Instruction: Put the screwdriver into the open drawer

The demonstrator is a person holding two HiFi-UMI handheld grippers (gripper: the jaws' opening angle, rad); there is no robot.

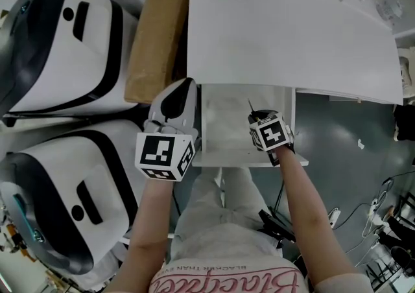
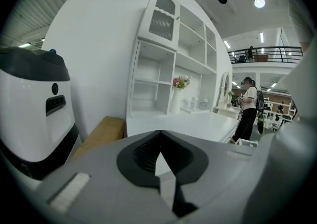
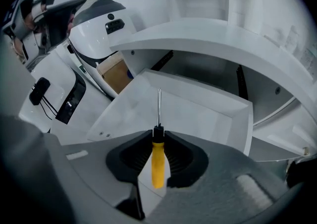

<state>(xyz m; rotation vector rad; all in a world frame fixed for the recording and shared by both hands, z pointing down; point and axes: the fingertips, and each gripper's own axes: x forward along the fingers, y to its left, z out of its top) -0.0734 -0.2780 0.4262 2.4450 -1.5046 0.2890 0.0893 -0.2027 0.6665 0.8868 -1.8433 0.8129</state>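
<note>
Screwdriver (image 3: 157, 162) gripped by its yellow handle in right tool (image 3: 157, 133), shaft pointing into open drawer (image 3: 194, 107) ahead. Jaws of left tool (image 2: 159, 137) closed together.

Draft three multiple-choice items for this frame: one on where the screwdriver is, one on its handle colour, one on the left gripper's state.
1. Where is the screwdriver?
A. On the desktop.
B. In the right gripper, over the open drawer.
C. On the floor.

2. What colour is its handle?
A. Yellow.
B. Red.
C. Green.

3. How do the left gripper's jaws stand?
A. Wide apart.
B. Closed on a screwdriver.
C. Closed, with nothing between them.

Answers:
1. B, since the right gripper view shows the jaws clamping the handle, with the shaft pointing into the drawer.
2. A, since the handle between those jaws is yellow.
3. C, since the left gripper view shows the tips meeting on nothing.
</note>
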